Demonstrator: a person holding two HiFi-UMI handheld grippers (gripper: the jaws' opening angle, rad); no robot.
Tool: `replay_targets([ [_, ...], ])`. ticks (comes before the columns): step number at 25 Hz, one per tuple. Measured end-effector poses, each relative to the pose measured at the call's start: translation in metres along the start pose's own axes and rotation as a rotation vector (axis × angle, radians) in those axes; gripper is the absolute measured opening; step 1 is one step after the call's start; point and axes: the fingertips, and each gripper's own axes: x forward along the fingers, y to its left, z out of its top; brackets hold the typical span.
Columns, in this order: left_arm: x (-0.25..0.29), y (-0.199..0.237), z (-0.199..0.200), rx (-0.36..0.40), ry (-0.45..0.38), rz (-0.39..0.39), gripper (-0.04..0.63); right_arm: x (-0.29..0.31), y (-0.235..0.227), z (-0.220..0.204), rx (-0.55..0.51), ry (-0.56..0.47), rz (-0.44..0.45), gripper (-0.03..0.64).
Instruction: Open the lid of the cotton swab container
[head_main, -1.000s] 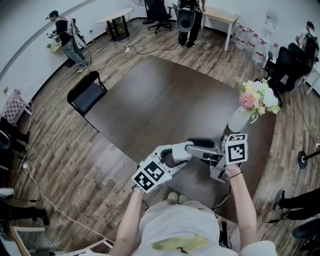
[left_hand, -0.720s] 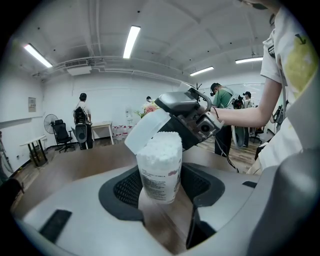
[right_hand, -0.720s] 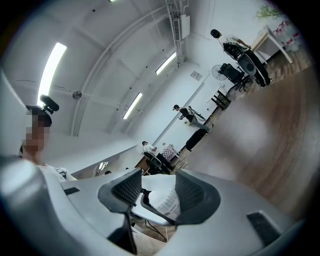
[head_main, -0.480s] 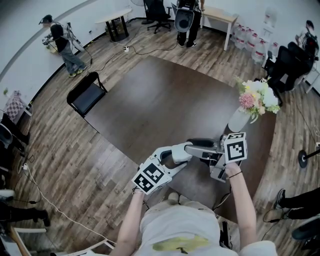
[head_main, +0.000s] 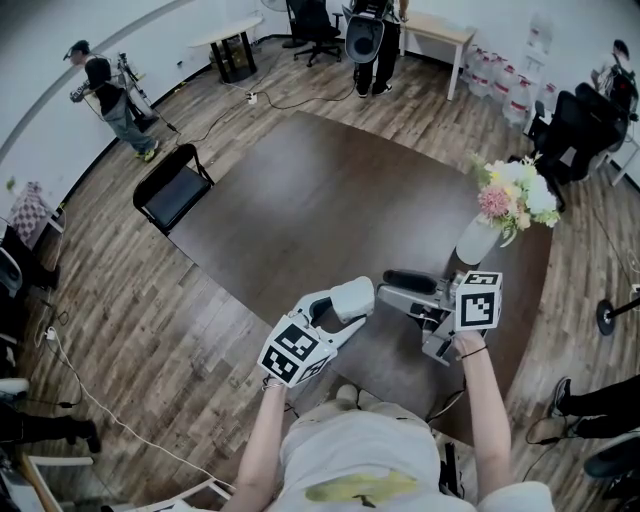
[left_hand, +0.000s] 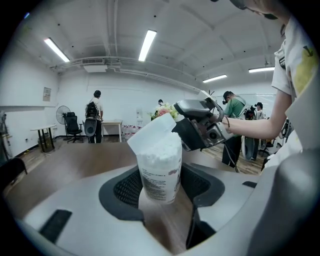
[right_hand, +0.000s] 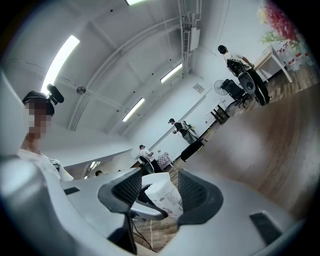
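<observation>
Jaws of left gripper (left_hand: 161, 194) clamped on cotton swab container (left_hand: 159, 167), over near edge of dark surface (head_main: 300, 190). Lid (left_hand: 151, 131) hinged up, white swabs exposed. Right gripper (right_hand: 161, 195) jaws apart, holding nothing; I see container just beyond them.

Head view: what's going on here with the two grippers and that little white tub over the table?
A person holds a gripper in each hand above the dark table. The left gripper has its jaws shut on the cotton swab container. The container's lid is flipped up, and the white swab tips show at the top. The right gripper hangs just beside the container with its jaws apart, holding nothing.
</observation>
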Motion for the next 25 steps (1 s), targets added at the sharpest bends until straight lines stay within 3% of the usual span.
replay_targets([
  [9,-0.005,0.020,-0.005,-0.034,0.002,0.124,0.250,-0.017,-0.025,-0.003,-0.210,-0.021,-0.251,0.038],
  [18,-0.025,0.045,-0.009,-0.094,-0.042,0.308,0.250,-0.042,-0.039,-0.006,-0.334,-0.166,-0.443,0.021],
  [25,-0.036,0.051,-0.013,-0.124,-0.051,0.375,0.250,-0.061,-0.047,-0.011,-0.427,-0.239,-0.577,0.021],
])
